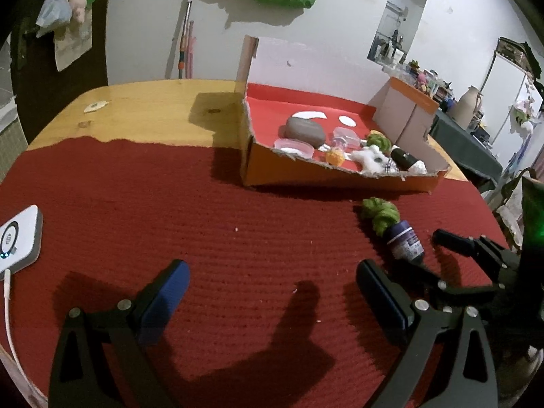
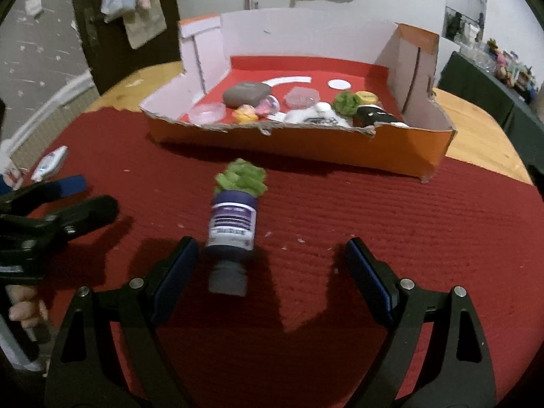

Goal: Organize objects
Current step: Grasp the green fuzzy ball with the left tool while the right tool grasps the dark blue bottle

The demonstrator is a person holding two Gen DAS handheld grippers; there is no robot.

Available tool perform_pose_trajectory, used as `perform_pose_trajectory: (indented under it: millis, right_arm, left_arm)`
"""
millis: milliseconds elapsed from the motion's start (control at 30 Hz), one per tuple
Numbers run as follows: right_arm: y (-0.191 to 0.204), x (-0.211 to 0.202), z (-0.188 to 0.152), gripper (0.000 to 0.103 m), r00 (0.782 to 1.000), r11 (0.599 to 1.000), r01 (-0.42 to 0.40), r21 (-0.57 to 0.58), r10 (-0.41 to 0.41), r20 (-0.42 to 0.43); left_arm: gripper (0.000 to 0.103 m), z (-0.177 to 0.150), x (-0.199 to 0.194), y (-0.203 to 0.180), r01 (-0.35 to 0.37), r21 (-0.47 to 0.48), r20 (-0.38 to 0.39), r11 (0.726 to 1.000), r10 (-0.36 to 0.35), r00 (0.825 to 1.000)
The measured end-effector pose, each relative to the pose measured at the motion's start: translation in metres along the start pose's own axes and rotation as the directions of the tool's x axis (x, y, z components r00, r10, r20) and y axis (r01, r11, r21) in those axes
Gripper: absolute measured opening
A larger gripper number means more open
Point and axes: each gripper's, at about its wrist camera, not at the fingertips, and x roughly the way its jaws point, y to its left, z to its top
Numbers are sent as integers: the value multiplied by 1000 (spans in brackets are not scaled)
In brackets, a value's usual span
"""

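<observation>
My left gripper (image 1: pixel 272 292) hangs low over the red mat (image 1: pixel 204 210) with its jaws spread wide and nothing between them; a white charging pad (image 1: pixel 18 238) sits off to its far left. Ahead and to its right lies the purple bottle (image 2: pixel 231 227) on its side, cap pointing back at my right gripper (image 2: pixel 272 268), with a green fuzzy clump (image 2: pixel 243 178) touching its far end. The right gripper is also open and empty, and the bottle sits just ahead of it, nearer the left finger than the right. Beyond both stands the orange cardboard box (image 2: pixel 306 142), already holding a grey stone, clear lids and other small items. I judge the step is picking up the bottle: I should shift the right gripper slightly left, advance around the body, then close.
</observation>
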Motion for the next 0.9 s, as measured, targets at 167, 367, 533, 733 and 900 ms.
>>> perform_pose_trajectory:
  millis: [167,367,533,733,900]
  right_arm:
    - [-42,-21,0,88,994,993,56,102,-65,83]
    - [-57,-27,6,88,990,994,-106,39,101,98]
    - [-39,-13,2,88,989,988,-138,-66,140,38]
    - [-45,-10,4,88,995,992,-93,-89,96,39]
    - [-50,-7,5,87,991,987,-123,-101,127,30]
  left_arm:
    - [100,1,6,-9,41,29,-27,999,-40,999]
    - [99,10,21,-33,104,96,-60,990,-98,993]
    - [93,16,26,-46,98,160,-57,982,-90,994]
    - [83,25,36,-63,103,240,-62,965,-90,994]
    - [73,26,49,-76,118,278,-85,953,-98,992]
